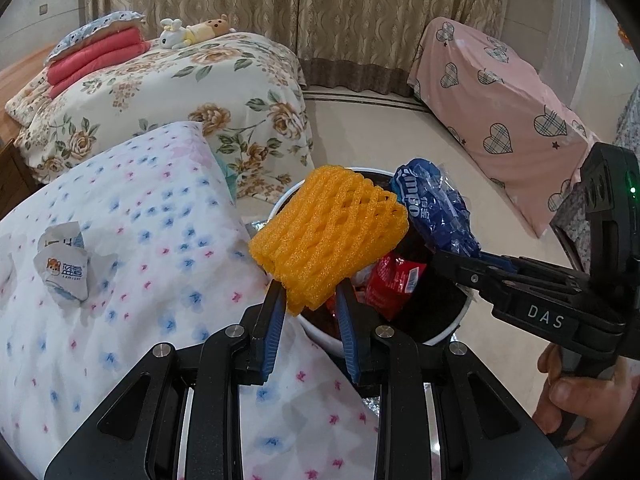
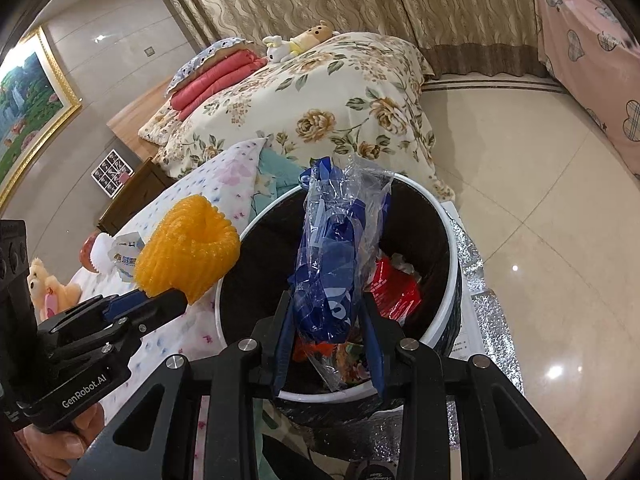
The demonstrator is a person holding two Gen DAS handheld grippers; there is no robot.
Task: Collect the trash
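Flower-print bed with trash on it, bin on the floor

At left, a crumpled white wrapper [image 1: 64, 268] lies on the bed [image 1: 132, 208]; the white-rimmed bin [image 2: 448, 216] stands on the tiled floor [image 2: 540, 208] beside it.

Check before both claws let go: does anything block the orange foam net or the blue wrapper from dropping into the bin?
Nothing visible does. The blue wrapper hangs over the open bin; the orange foam net hangs at its rim.

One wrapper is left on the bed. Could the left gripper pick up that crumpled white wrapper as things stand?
Probably not yet: the left gripper is shut on the orange foam net. Once emptied, the white wrapper lies uncovered on the bedspread.
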